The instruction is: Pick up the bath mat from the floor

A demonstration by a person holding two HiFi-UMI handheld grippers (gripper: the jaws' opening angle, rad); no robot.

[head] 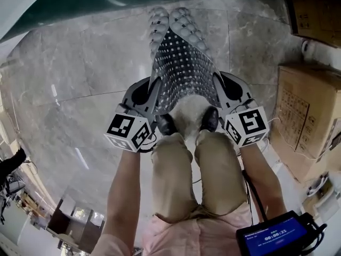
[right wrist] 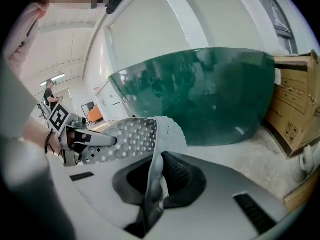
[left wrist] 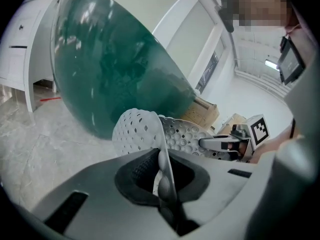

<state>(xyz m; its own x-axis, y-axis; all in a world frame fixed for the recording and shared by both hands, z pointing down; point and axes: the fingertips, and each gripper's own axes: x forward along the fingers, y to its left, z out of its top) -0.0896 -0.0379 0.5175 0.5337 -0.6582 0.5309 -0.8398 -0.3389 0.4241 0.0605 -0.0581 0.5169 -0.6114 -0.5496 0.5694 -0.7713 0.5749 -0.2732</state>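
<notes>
The bath mat [head: 180, 57] is a grey perforated rubber sheet with round bumps, and it hangs lifted between my two grippers above the marble floor. In the head view my left gripper [head: 153, 91] is shut on the mat's near left corner and my right gripper [head: 217, 87] is shut on its near right corner. The far end of the mat droops toward the green tub. The left gripper view shows the mat edge [left wrist: 162, 166] pinched between the jaws, with the right gripper [left wrist: 235, 143] across. In the right gripper view the mat edge [right wrist: 152, 176] is likewise clamped.
A dark green tub [head: 80, 4] stands at the far side of the grey marble floor [head: 64, 89]. Cardboard boxes [head: 306, 121] are stacked on the right. My legs and black shoes [head: 186, 122] are right under the mat. A tablet [head: 274, 236] hangs at my right hip.
</notes>
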